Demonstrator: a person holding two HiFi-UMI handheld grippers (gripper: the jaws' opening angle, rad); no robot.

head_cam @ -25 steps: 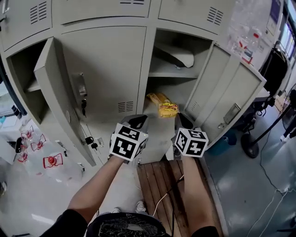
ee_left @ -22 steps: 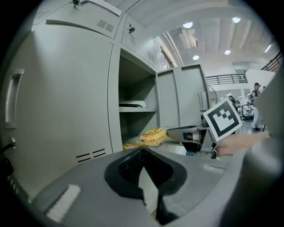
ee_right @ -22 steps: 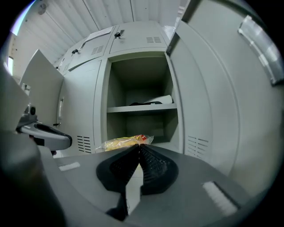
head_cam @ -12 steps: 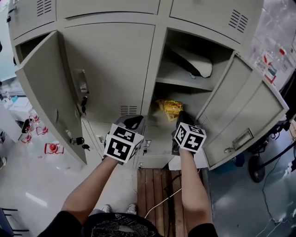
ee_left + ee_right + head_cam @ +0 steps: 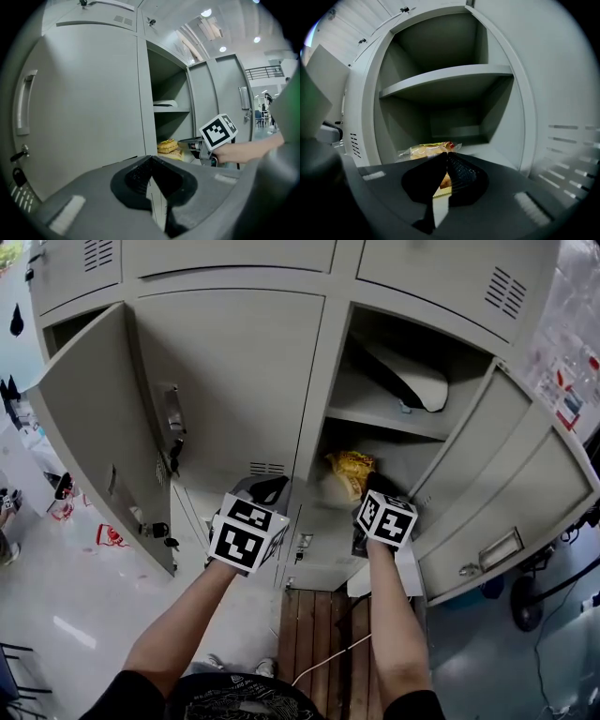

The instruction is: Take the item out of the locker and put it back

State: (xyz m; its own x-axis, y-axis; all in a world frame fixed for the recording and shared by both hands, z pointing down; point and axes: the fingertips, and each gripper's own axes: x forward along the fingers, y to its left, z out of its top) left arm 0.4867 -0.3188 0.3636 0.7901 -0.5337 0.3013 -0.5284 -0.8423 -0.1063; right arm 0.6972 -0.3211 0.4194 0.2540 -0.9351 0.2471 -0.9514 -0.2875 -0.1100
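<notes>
A yellow snack packet [image 5: 350, 469] lies on the floor of the open locker's lower compartment [image 5: 405, 457], under a shelf [image 5: 375, 418]. In the right gripper view the packet [image 5: 425, 150] lies just beyond the jaw tips. My right gripper [image 5: 375, 487] is at the compartment's mouth, right beside the packet, with its jaws shut and nothing gripped between them. My left gripper [image 5: 266, 490] is shut too and hangs in front of the closed locker door [image 5: 234, 381]. The left gripper view shows the packet [image 5: 168, 147] and the right gripper [image 5: 193, 141] off to the right.
The open locker's door [image 5: 497, 493] swings out to the right. Another door [image 5: 94, 427] stands open at the left, keys [image 5: 157, 531] hanging from it. A white object [image 5: 417, 382] rests on the upper shelf. A wooden pallet [image 5: 328, 643] with a cable lies underfoot.
The right gripper has moved forward up to the packet at the locker's mouth. The left gripper has stayed in front of the closed door. The head view has shifted closer.
</notes>
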